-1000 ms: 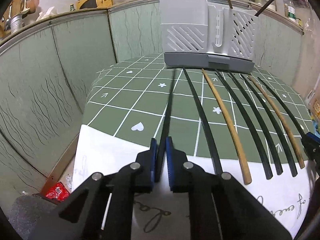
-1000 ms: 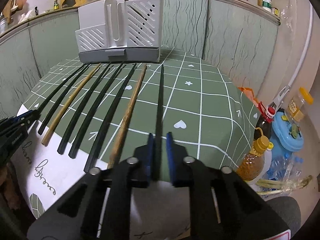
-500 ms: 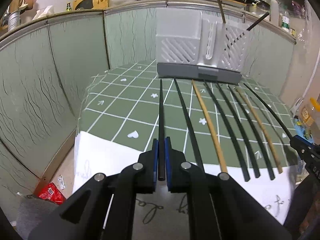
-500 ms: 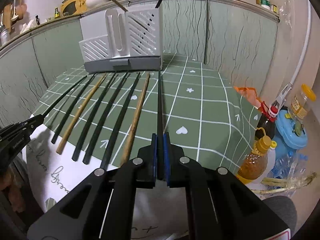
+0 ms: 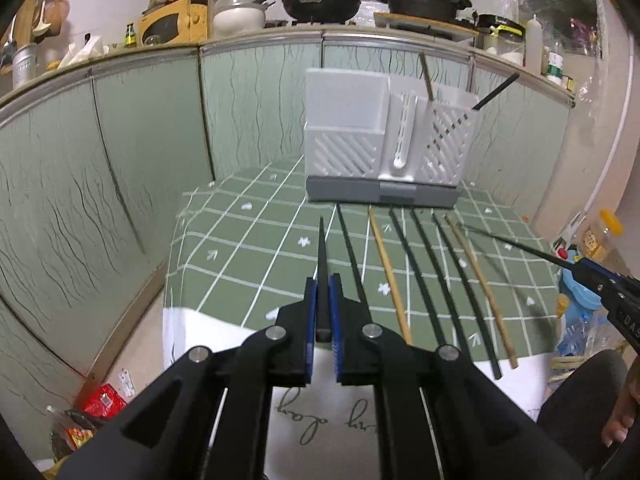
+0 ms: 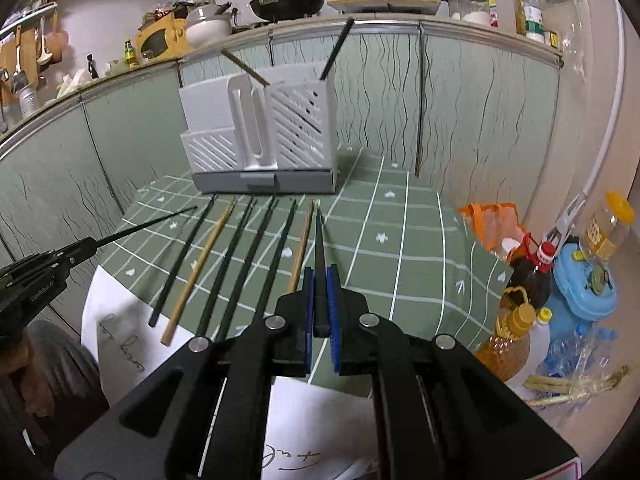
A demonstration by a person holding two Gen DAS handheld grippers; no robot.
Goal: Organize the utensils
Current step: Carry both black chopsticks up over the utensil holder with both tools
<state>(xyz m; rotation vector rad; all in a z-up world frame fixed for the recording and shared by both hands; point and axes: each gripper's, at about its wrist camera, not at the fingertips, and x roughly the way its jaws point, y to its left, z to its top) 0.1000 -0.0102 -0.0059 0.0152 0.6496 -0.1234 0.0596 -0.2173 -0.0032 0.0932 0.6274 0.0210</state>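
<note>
My left gripper (image 5: 322, 316) is shut on a black chopstick (image 5: 322, 256), held above the green checked tablecloth (image 5: 248, 264) and pointing at the grey utensil holder (image 5: 384, 152). My right gripper (image 6: 319, 312) is shut on another black chopstick (image 6: 319, 248), also lifted and pointing toward the holder (image 6: 260, 140). Several black and wooden chopsticks (image 5: 440, 280) lie in a row on the cloth between the grippers, also seen in the right wrist view (image 6: 240, 264). The holder has one wooden and one black chopstick standing in its right compartment.
Green panelled walls enclose the table at the back and left. Oil bottles (image 6: 516, 320) and a blue container (image 6: 580, 292) stand on the floor to the right. A red packet (image 5: 104, 400) lies on the floor at the left. White paper (image 5: 360, 420) covers the table's near edge.
Both grippers closed on their black chopsticks and lifted them off the cloth, drawing back and up from the table.
</note>
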